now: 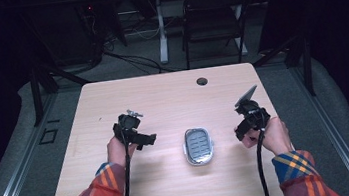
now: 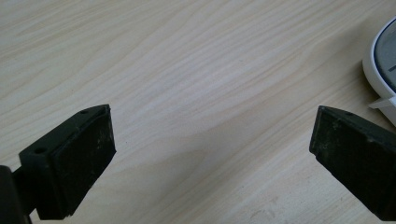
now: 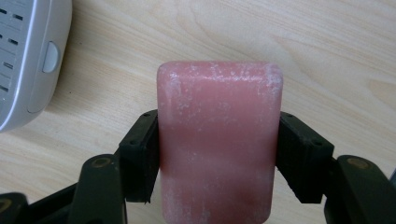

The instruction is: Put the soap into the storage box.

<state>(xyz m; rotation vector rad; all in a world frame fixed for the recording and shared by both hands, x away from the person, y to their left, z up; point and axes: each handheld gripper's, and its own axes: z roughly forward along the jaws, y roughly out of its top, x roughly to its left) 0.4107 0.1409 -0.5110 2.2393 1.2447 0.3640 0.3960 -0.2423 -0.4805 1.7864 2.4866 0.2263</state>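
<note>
On the wooden table point(image 1: 162, 94), right of the soap dish point(image 1: 198, 146), the right gripper point(image 3: 219, 154) clamped a pink soap bar point(image 3: 218, 140) between its fingers; the left gripper point(image 2: 210, 149), left of it, gaped empty.

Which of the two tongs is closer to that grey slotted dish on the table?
Roughly level, the right perhaps nearer. The right tongs, gripping a pink soap bar, sit right of the dish; the open left tongs sit left.

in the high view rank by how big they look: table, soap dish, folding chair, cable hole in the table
1. table, by far the largest.
2. folding chair; it stands farther from the camera, so its true size is understated.
3. soap dish.
4. cable hole, the smallest.
</note>
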